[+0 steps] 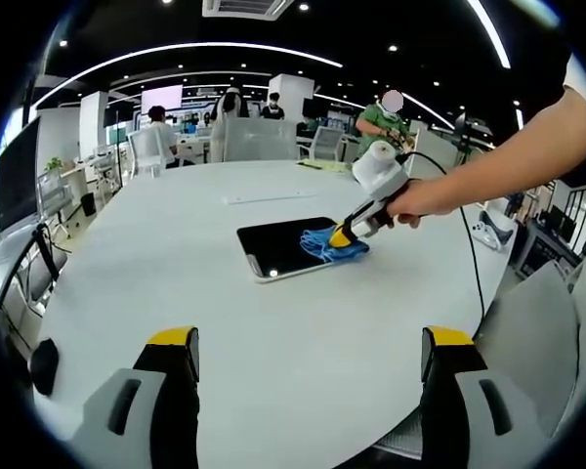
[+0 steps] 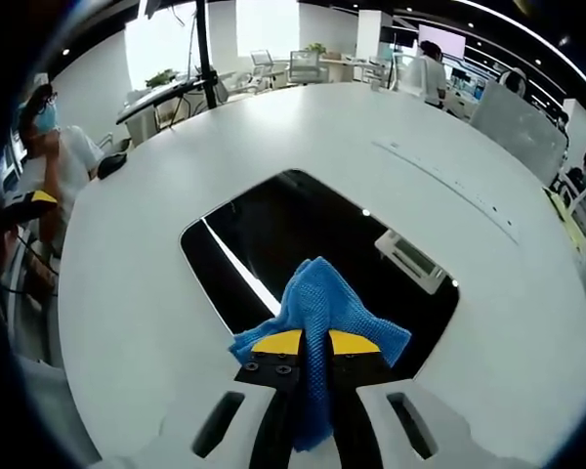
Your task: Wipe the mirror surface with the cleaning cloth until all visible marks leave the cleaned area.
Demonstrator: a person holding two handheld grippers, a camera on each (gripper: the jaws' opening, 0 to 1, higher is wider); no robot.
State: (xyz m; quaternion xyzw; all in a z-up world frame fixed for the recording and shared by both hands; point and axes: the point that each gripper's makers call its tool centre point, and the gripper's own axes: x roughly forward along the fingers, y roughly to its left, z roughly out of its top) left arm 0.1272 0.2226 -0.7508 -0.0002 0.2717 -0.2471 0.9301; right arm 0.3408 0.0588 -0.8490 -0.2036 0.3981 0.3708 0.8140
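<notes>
A dark rectangular mirror [image 1: 281, 247] lies flat on the white table [image 1: 176, 254]. The right gripper [image 1: 343, 237], held in a person's hand, presses a blue cleaning cloth [image 1: 332, 246] onto the mirror's right end. In the right gripper view the mirror [image 2: 293, 230] reflects ceiling lights, and the blue cloth [image 2: 317, 303] is pinched between the shut yellow-tipped jaws of the right gripper [image 2: 315, 343] at the mirror's near edge. My left gripper [image 1: 311, 342] hovers open over the table's near side, well short of the mirror, with nothing between its jaws.
The round white table [image 2: 449, 127] has a thin seam strip [image 1: 264, 197] beyond the mirror. Office chairs [image 1: 259, 139], desks and seated people stand at the back. A cable [image 1: 474, 264] trails from the right gripper. A person [image 2: 49, 147] stands at the table's left edge.
</notes>
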